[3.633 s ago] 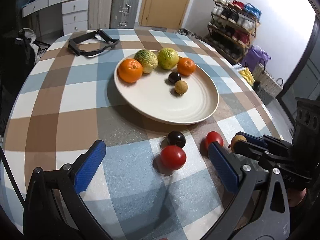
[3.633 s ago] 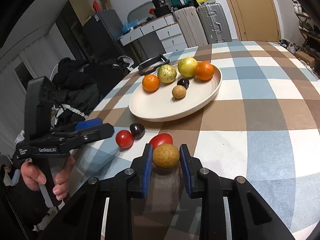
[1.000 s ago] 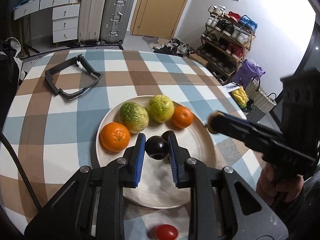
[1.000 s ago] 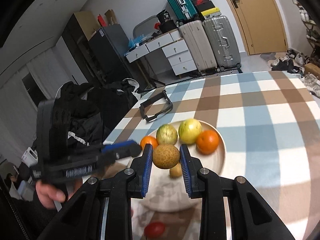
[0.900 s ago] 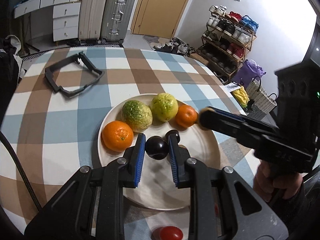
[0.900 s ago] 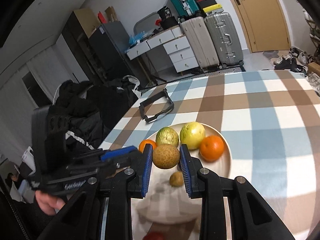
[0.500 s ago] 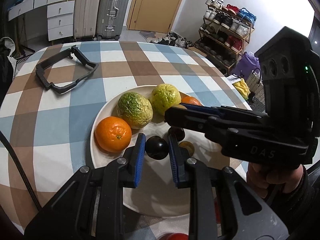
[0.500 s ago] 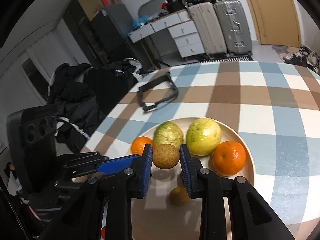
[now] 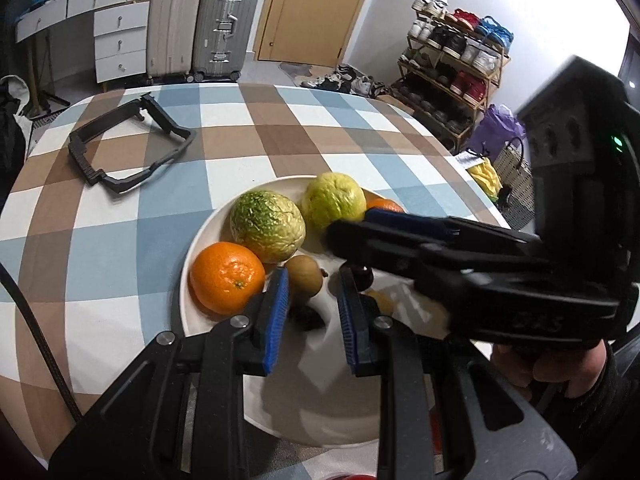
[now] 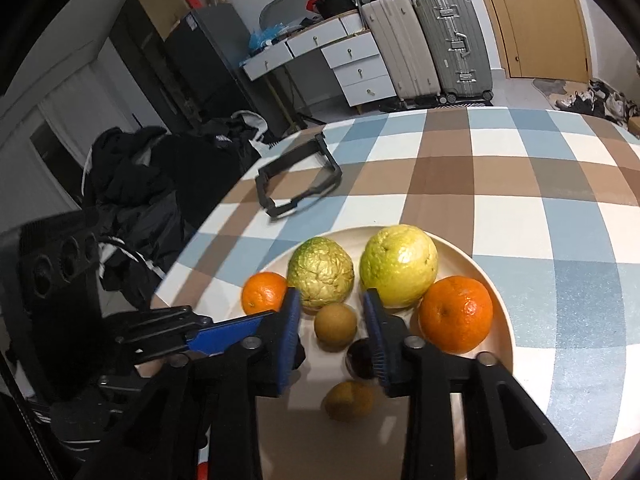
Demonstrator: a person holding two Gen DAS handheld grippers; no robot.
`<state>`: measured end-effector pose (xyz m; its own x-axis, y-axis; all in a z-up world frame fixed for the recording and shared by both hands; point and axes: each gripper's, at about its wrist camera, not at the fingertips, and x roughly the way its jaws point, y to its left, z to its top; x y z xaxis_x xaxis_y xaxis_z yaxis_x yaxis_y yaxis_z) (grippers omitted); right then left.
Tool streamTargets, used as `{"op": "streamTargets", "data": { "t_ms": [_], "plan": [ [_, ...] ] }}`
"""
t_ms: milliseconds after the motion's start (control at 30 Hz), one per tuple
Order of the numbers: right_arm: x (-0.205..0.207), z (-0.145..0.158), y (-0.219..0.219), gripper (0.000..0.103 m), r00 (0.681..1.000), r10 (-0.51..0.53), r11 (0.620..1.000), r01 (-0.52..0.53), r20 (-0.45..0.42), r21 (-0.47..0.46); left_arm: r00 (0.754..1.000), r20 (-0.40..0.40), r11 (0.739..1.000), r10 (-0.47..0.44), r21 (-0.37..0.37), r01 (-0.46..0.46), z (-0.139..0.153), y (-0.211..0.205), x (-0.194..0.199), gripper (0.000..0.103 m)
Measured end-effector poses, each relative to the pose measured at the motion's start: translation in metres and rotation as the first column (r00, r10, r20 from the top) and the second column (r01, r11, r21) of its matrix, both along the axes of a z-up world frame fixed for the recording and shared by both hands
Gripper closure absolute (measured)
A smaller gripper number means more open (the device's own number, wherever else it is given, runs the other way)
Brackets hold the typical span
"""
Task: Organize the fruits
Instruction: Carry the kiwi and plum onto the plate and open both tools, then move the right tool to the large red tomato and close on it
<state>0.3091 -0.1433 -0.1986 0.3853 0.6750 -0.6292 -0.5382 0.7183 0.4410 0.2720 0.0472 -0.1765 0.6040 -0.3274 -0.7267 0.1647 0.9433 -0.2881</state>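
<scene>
A cream plate [image 9: 208,232] [image 10: 496,280] on the checked table holds two oranges [image 9: 227,277] [image 10: 456,314], two green-yellow fruits [image 9: 267,226] [image 10: 398,266] and small fruits. My left gripper [image 9: 311,316] is open above the plate, a dark plum [image 9: 306,317] lying between its fingers. My right gripper [image 10: 331,326] is open, a brown round fruit [image 10: 335,325] [image 9: 304,274] resting on the plate between its fingers. Another dark plum [image 10: 360,358] and a second brown fruit [image 10: 349,400] lie just nearer. The right gripper crosses the left wrist view [image 9: 440,256].
A black plastic frame [image 9: 120,140] [image 10: 298,178] lies on the table's far left. A red fruit edge [image 9: 352,477] shows at the near edge below the plate. Suitcases, drawers and a shoe rack stand beyond the table.
Both grippers have opened. The dark plum has left the left gripper's hold and the brown fruit has left the right's; both now lie on the plate.
</scene>
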Motion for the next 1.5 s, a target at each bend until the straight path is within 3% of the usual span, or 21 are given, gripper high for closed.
{"op": "streamTargets", "data": {
  "t_ms": [33,200,300,400,533,800,1100,1267,1500],
  "plan": [
    [-0.001,0.002,-0.002,0.050,1.000,-0.009,1.000,0.009,0.004,0.005,1.000,0.000,1.000,0.001,-0.010,-0.001,0.003,0.001,-0.001,0.082],
    [-0.015,0.021,-0.022,0.049,0.997,-0.057,0.997,0.054,0.055,0.049,1.000,0.014,1.000,0.001,-0.006,-0.001,0.016,-0.002,-0.012,0.072],
    [-0.031,0.033,-0.040,0.034,0.993,-0.089,0.994,0.083,0.080,0.077,0.999,0.030,1.000,0.011,0.013,-0.011,0.025,-0.004,-0.027,0.065],
    [-0.052,0.043,-0.057,0.030,0.985,-0.125,0.989,0.115,0.116,0.090,0.999,0.045,0.999,0.027,0.024,-0.028,0.033,-0.004,-0.045,0.060],
    [-0.082,0.050,-0.079,0.013,0.974,-0.181,0.981,0.169,0.137,0.093,0.996,0.073,0.997,0.058,0.036,-0.061,0.041,0.000,-0.073,0.048],
    [-0.141,0.055,-0.101,0.005,0.954,-0.231,0.972,0.216,0.193,0.094,0.989,0.113,0.992,0.093,0.076,-0.102,0.052,0.001,-0.127,0.022],
    [-0.186,0.055,-0.089,0.001,0.937,-0.219,0.976,0.209,0.274,0.064,0.987,0.133,0.985,0.092,0.134,-0.110,0.054,-0.020,-0.173,0.016],
    [-0.200,0.047,-0.085,0.000,0.939,-0.207,0.978,0.203,0.275,0.045,0.979,0.154,0.976,0.133,0.149,-0.156,0.051,-0.020,-0.190,0.001],
    [-0.208,0.030,-0.078,0.000,0.947,-0.184,0.982,0.189,0.263,0.005,0.977,0.129,0.970,0.170,0.152,-0.189,0.037,-0.008,-0.200,0.001]
  ]
}}
